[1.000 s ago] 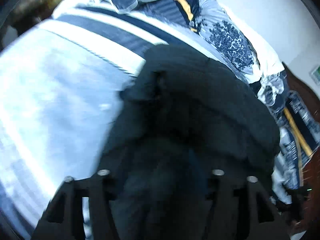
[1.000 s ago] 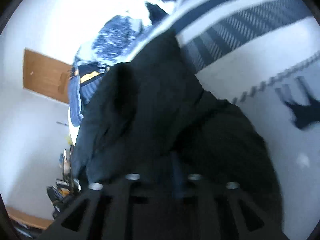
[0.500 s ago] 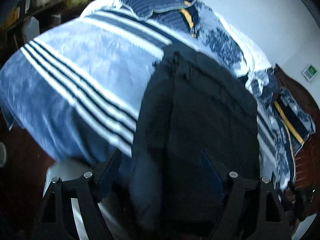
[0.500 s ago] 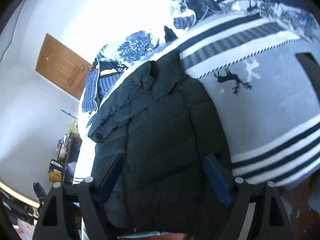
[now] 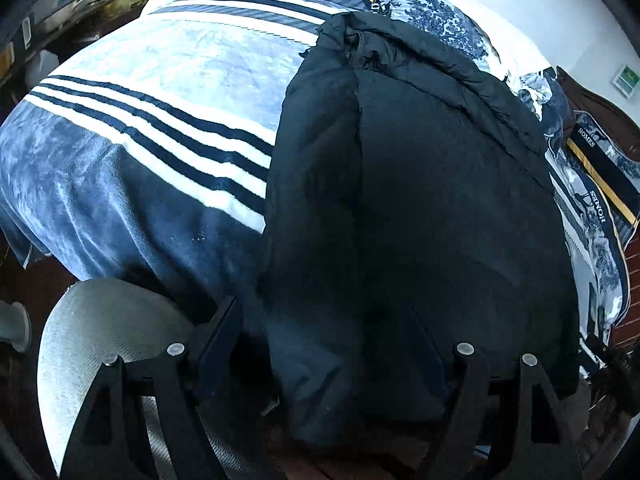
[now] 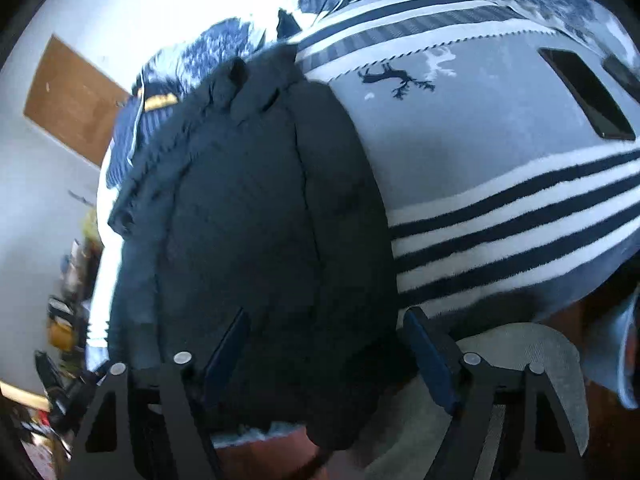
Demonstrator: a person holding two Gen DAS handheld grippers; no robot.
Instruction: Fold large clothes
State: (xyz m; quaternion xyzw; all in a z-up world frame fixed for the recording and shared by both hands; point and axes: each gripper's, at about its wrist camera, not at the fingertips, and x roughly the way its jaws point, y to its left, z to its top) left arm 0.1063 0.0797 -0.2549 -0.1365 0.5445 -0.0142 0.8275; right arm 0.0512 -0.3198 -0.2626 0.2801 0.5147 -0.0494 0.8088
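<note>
A large black puffer jacket (image 5: 420, 200) lies lengthwise on the blue striped blanket (image 5: 140, 152) of a bed, its sides folded in and its hem hanging over the near edge. It also shows in the right wrist view (image 6: 248, 208). My left gripper (image 5: 332, 332) is open, its fingers either side of the jacket's hem, holding nothing. My right gripper (image 6: 324, 340) is open above the hem too, with the jacket's right edge between its fingers.
A grey round mat (image 5: 100, 340) lies on the dark floor below the bed edge, also in the right wrist view (image 6: 520, 360). Patterned bedding and pillows (image 5: 440, 20) are piled at the bed's far end. A dark phone (image 6: 584, 92) lies on the blanket. A wooden door (image 6: 72, 96) is behind.
Both grippers opened, let go of the jacket and pulled back from deep over it to the near bed edge. The jacket now lies flat and folded narrow.
</note>
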